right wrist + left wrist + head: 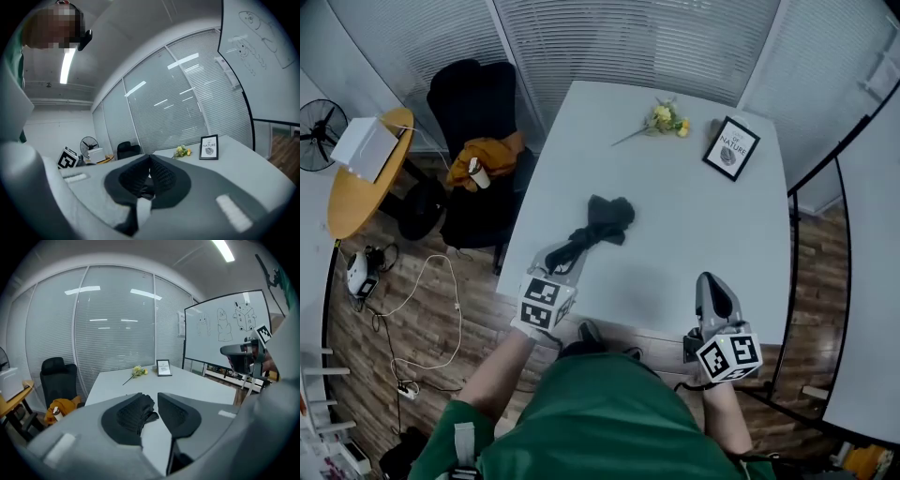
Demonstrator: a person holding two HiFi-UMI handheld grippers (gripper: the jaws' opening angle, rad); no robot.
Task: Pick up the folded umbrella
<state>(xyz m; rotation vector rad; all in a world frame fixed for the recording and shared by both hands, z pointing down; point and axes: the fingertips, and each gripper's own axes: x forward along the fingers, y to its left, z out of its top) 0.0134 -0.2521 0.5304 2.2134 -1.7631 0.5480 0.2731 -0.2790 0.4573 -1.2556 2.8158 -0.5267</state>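
**A:** Task item?
**B:** Folded black umbrella [598, 230], lying on the white table [675, 187], left of its middle.
**A:** Left gripper [150, 397]?
**B:** At the table's near-left edge. Jaws apart, with the umbrella's near end showing in the gap, unclamped.
**A:** Right gripper [150, 158]?
**B:** At the table's near edge, well apart from the umbrella. Jaws together, empty.
**A:** Sundries?
**B:** Framed print [730, 148] and yellow flowers [666, 119], at the table's far end.

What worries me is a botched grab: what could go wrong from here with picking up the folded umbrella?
1. The left gripper, jaws apart, may pinch only a loose fold of the floppy umbrella, so it could sag or slip out.
2. The umbrella's near end lies close to the table edge; a nudge might slide it off.
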